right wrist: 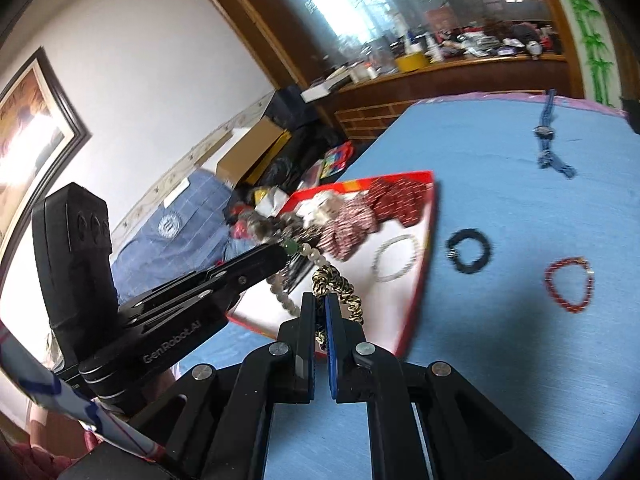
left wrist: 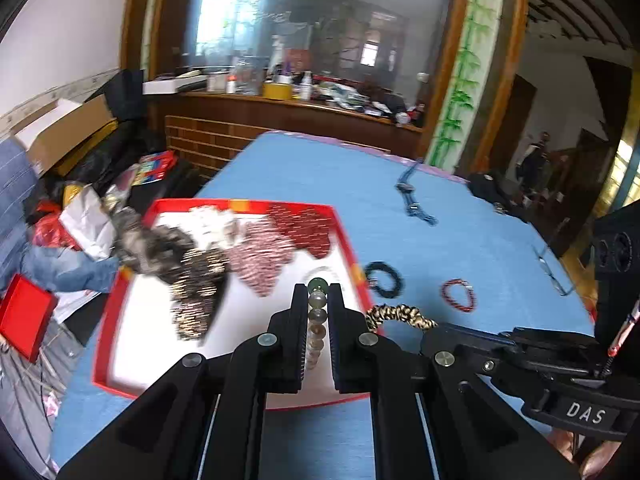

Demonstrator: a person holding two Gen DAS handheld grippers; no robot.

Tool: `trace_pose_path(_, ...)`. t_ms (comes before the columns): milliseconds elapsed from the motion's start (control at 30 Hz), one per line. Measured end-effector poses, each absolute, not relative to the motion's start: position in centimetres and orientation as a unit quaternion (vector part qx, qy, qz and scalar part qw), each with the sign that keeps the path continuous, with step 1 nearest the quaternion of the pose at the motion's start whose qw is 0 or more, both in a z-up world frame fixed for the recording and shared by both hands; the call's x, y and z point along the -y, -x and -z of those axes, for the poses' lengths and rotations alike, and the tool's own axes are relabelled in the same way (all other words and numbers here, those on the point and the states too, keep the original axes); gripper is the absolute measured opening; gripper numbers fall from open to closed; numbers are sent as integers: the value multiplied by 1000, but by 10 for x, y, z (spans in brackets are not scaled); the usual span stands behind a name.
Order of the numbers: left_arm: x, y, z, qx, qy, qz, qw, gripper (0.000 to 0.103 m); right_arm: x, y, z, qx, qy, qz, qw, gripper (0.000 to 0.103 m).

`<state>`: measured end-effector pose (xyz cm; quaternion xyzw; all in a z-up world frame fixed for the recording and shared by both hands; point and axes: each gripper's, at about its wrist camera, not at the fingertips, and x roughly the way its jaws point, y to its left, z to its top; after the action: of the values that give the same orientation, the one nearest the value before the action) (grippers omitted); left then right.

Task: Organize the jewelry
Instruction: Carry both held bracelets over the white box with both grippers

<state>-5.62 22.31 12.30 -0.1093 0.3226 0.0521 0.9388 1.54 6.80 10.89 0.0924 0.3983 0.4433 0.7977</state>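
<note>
Covering the table (left wrist: 460, 208), a blue cloth carries a red tray (left wrist: 344, 236) stacked with patterned scrunchies (left wrist: 264, 256) and a white bracelet (right wrist: 396, 258). Beside the tray lie a black bracelet (left wrist: 385, 279), a red bracelet (left wrist: 459, 295) and, farther off, a blue cord (left wrist: 414, 196). Over the tray, the left gripper (left wrist: 318, 292) has its fingers clamped on a stone bead strand (left wrist: 316, 320); the right gripper (right wrist: 319, 304) pinches a striped scrunchie (right wrist: 340, 286).
</note>
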Motion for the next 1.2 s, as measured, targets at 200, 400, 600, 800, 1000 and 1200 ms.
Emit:
trace_pose_path(200,-259,65,-107,-327,126,-86,932,9,-105,-15,-96,-418,-73,-453,784,6)
trace_pose_path(400,-286,71,-95,-331,140,-106,927,9,-129,-15,-87,-429,-62,-458,776,6)
trace_pose_path(600,-306,72,-84,-337,154,-122,921,9,-146,-16,-75,-443,-57,-458,769,6)
trace_pose_path(800,-316,69,-73,-345,160,-133,915,9,-147,-24,-62,-458,-59,-446,767,6)
trace_pose_path(1000,-320,66,-65,-351,161,-137,912,9,-146,-30,-57,-463,-63,-438,768,6)
trace_pose_path(1200,-323,64,-60,-355,161,-140,910,9,-142,-32,-54,-465,-63,-430,772,6)
